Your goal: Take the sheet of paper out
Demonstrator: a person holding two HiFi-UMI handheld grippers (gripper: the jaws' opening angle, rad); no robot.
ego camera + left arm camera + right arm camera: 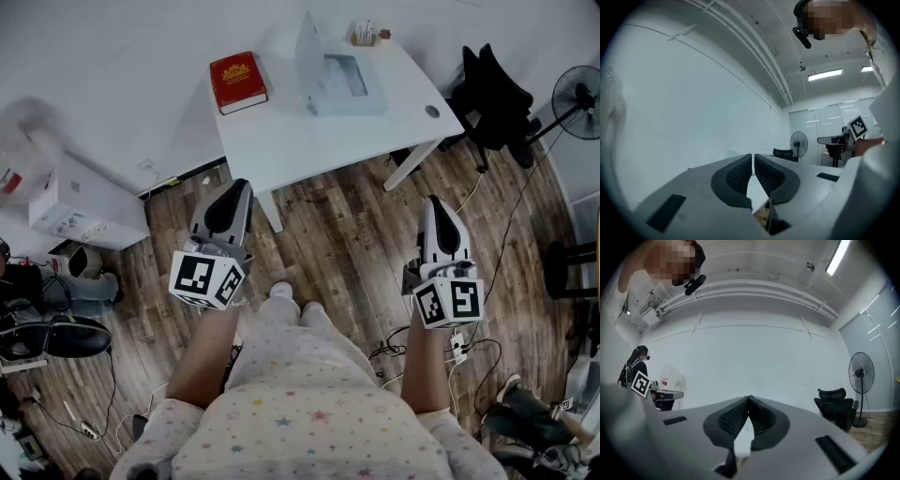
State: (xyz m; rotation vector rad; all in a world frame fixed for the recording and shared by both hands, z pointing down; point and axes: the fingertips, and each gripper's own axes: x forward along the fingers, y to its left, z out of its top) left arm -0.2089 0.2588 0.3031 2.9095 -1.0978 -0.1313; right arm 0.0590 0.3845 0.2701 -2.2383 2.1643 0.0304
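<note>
Sheet of paper on table, well beyond left tool and right tool, both closed, empty

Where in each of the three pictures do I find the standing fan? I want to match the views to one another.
Head view: the standing fan is at the upper right edge.
Left gripper view: the fan is right of centre, at mid height.
Right gripper view: the fan is at the far right, at mid height.
Shared landmark: the black office chair, which stands just left of the fan in all three views.
</note>
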